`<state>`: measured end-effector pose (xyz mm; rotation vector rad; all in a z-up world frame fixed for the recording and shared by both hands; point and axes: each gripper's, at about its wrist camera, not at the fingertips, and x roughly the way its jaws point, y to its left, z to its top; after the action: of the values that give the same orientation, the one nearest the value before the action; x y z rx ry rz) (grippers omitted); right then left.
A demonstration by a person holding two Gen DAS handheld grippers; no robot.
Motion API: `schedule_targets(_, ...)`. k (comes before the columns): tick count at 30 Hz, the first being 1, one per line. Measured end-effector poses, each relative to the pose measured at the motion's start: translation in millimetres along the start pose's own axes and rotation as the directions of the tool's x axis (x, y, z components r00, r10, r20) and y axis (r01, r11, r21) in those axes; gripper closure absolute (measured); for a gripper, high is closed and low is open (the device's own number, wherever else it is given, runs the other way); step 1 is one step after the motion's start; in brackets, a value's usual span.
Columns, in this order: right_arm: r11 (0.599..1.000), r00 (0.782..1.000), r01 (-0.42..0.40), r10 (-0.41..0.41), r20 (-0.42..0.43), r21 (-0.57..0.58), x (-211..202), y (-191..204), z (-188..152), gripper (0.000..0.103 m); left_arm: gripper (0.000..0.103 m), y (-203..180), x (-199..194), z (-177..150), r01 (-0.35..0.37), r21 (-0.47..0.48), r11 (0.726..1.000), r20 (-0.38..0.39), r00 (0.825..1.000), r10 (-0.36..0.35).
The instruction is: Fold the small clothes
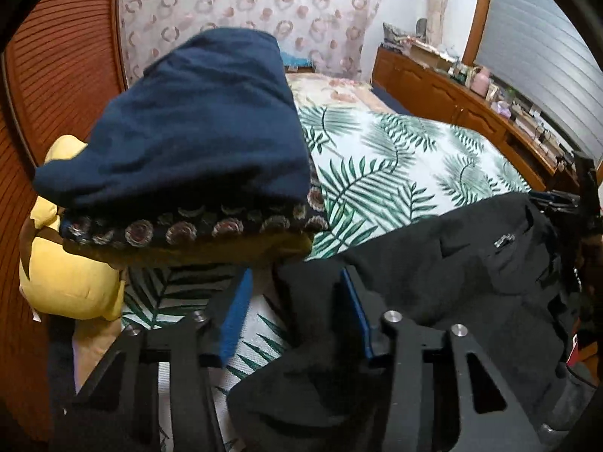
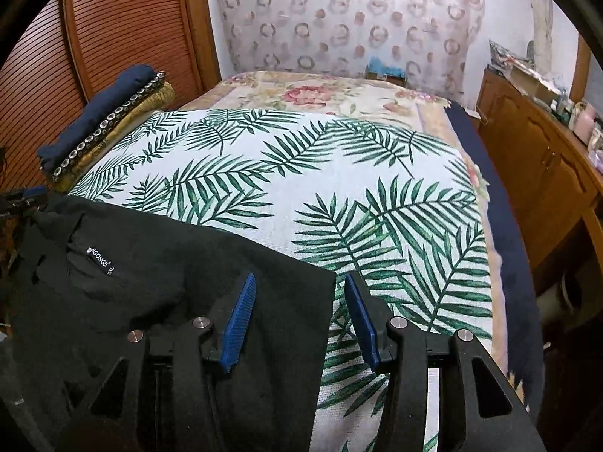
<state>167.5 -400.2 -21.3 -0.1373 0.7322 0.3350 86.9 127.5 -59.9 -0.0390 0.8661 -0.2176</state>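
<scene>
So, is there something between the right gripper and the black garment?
Nothing visible. The right gripper has open jaws straddling the edge of the black garment, which lies flat on the leaf-print cover. The folded pile sits far away.

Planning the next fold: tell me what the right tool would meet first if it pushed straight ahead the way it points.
Most likely the right-hand edge of the black garment, which lies between the open right tool's fingers, with the leaf-print sheet beneath. Depth is unclear.
</scene>
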Motion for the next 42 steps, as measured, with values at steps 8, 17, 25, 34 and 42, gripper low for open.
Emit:
schedule_targets(8, 1.0, 1.0, 0.0, 0.0, -0.025, 0.006, 14.1, -1.0, -0.7, 0.048, 0.056, 5.5, 10.9, -4.9, 0.019, -0.018, 1.0, -0.044, 0.999, -0.02)
schedule_targets(17, 1.0, 0.999, -0.005, 0.005, -0.039, -0.014, 17.0, -1.4, 0.9, 0.045, 0.066, -2.6, 14.1, -4.6, 0.038, 0.008, 0.999, -0.052, 0.998, -0.038)
schedule_targets(25, 0.992, 0.99, -0.111, 0.106, -0.089, -0.061, 21.0, 7.4, 7.8, 0.087, 0.093, -21.8, 7.1, -7.5, 0.035, 0.067, 0.997, -0.024, 0.999, -0.033)
schedule_targets(34, 0.985, 0.969, -0.141, 0.158, 0.19, -0.101, -106.8, 31.8, 15.1, 0.094, 0.095, -30.2, -98.5, -4.7, 0.168, 0.029, 0.985, 0.237, 0.957, -0.17)
schedule_targets(42, 0.977, 0.918, -0.074, 0.145, 0.369, -0.199, -234.0, 65.1, 37.2, 0.095, 0.095, -56.0, -193.8, 30.9, 0.21, 0.102, 0.972, 0.426, 0.874, -0.233)
